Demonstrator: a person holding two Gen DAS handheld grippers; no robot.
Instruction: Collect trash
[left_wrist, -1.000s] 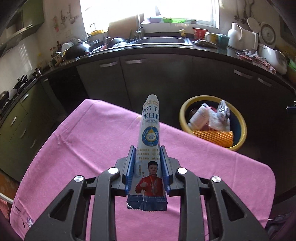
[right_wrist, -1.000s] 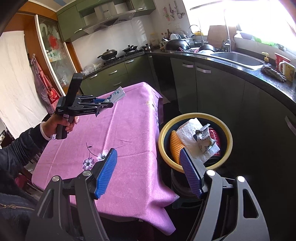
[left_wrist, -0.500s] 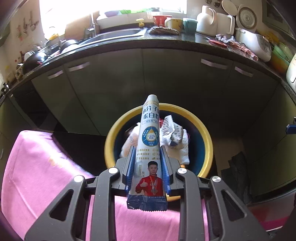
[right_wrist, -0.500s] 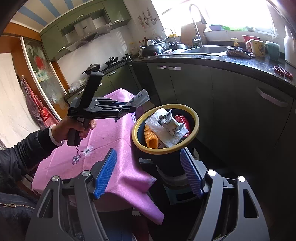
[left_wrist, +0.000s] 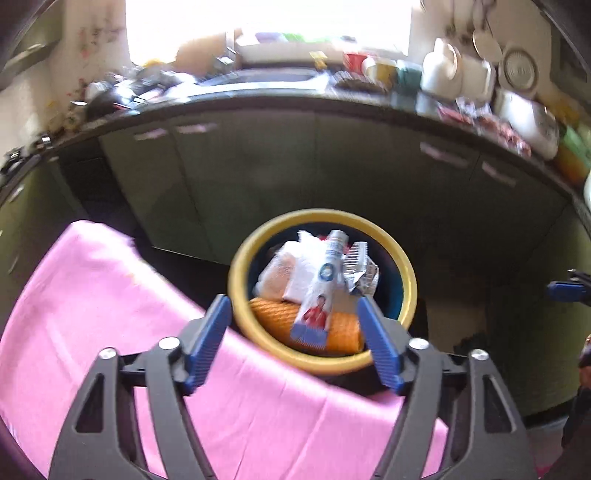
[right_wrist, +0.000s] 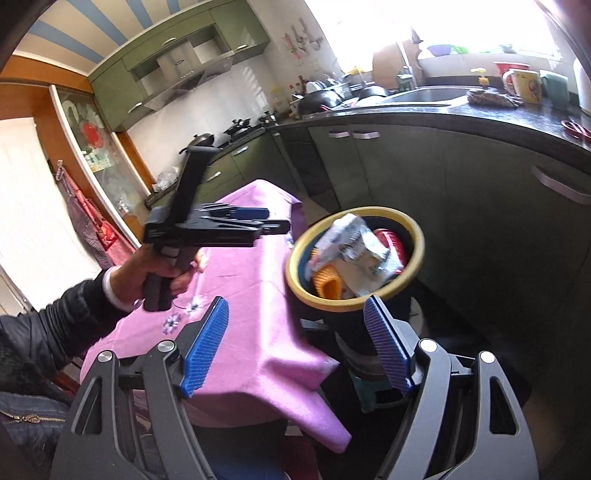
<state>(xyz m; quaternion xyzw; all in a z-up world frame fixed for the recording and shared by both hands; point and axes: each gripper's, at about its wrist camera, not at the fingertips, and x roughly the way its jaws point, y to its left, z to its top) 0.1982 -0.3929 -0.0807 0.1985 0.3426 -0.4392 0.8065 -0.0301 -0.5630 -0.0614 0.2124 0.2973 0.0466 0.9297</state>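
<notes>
A yellow-rimmed trash bin (left_wrist: 406, 273) (right_wrist: 332, 303) stands off the table's corner, holding tissue, an orange ribbed item and a crumpled wrapper (right_wrist: 369, 254). The long white printed packet (left_wrist: 321, 291) lies loose on top of that trash, blurred. My left gripper (left_wrist: 293, 314) hovers just above the bin's near rim, its jaws opening wide, and the pads touch nothing. In the right wrist view a hand (right_wrist: 155, 273) holds the left gripper (right_wrist: 273, 227) level over the table edge. My right gripper (right_wrist: 295, 310) is also opening, with nothing between its blue pads, low in front of the bin.
A pink tablecloth (left_wrist: 110, 332) (right_wrist: 240, 295) covers the table and hangs beside the bin. Dark green cabinets (left_wrist: 295, 177) under a black counter curve behind. The counter carries a sink (right_wrist: 424, 94), mugs and dishes. The bin rests on a small stool (right_wrist: 365, 384).
The left jaws have spread apart and let go of the packet, which now lies in the bin. The right gripper has come closer to the bin and widened slightly.
</notes>
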